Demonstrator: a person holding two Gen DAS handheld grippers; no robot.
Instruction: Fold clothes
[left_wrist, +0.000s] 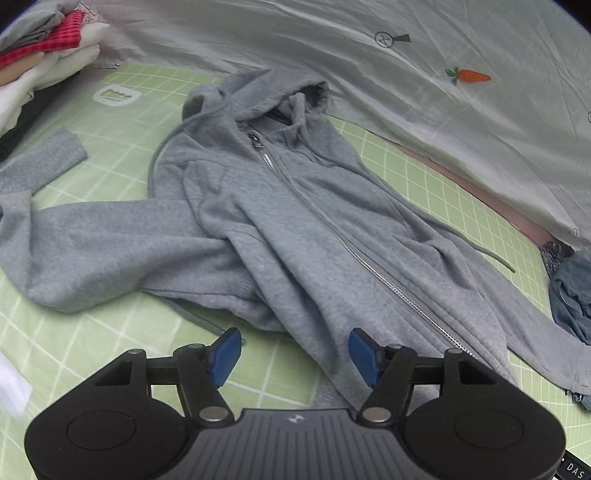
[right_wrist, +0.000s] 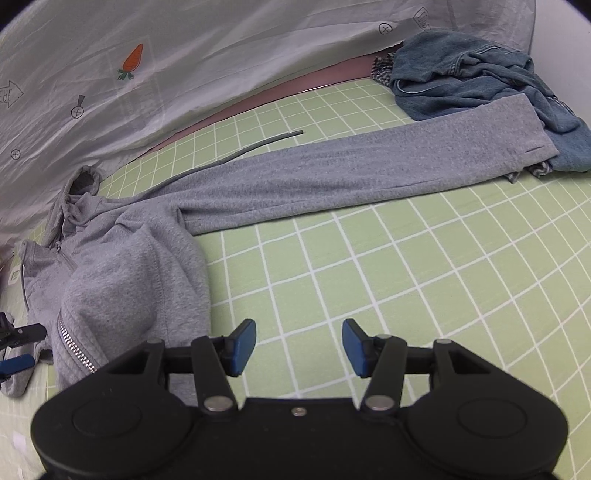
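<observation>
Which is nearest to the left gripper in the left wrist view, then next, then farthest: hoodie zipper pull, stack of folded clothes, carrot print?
1. Hoodie zipper pull, straight ahead of the left gripper.
2. Stack of folded clothes, far left corner.
3. Carrot print, on the backdrop sheet, upper right.

Right claw (right_wrist: 298, 347): blue pads spread wide, nothing between them, hovering over bare green grid mat (right_wrist: 388, 280). Grey zip hoodie (right_wrist: 122, 280) lies on the mat at left, zipper (right_wrist: 75, 345) closed and running toward the lower left, hood (right_wrist: 79, 188) bunched up against the white printed sheet (right_wrist: 184, 55) at the back. One sleeve (right_wrist: 369, 173) stretched out flat to the right; its cuff overlaps a crumpled denim garment (right_wrist: 461, 74) at top right. Drawstring (right_wrist: 258, 144) lies loose on the mat just behind the sleeve. Left claw (right_wrist: 16, 349) partly visible at the left edge, beside the hoodie's lower body; can't tell if it's touching fabric. Carrot print (right_wrist: 132, 61) on the sheet.
</observation>
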